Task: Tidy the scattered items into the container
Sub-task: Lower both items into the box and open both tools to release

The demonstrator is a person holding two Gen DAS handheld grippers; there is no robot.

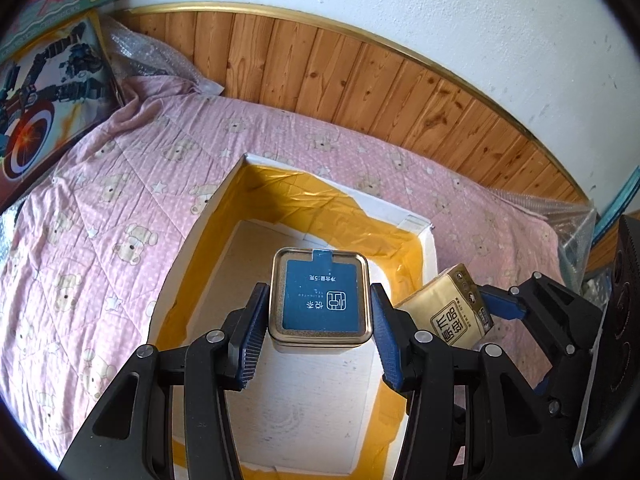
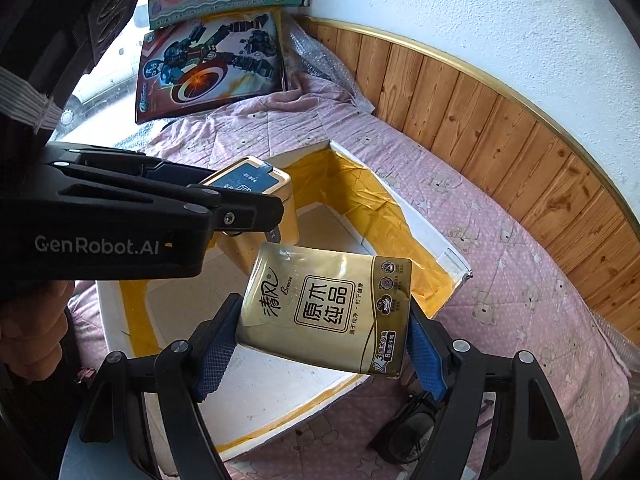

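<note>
A white box (image 1: 208, 216) with yellow tape along its inner walls stands open on the pink bedspread; it also shows in the right wrist view (image 2: 424, 236). My left gripper (image 1: 320, 316) is shut on a square tea tin (image 1: 320, 296) with a blue label and holds it above the box's inside. The tin also shows in the right wrist view (image 2: 256, 178). My right gripper (image 2: 320, 344) is shut on a gold tissue pack (image 2: 328, 312) and holds it over the box's near right edge. The pack also shows in the left wrist view (image 1: 452, 308).
Black glasses (image 2: 408, 432) lie on the bedspread (image 1: 100, 200) by the box's near corner. Two toy boxes (image 2: 212, 68) lean at the bed's far left end. Wood panelling (image 1: 360, 76) and bubble wrap (image 1: 568, 220) border the bed.
</note>
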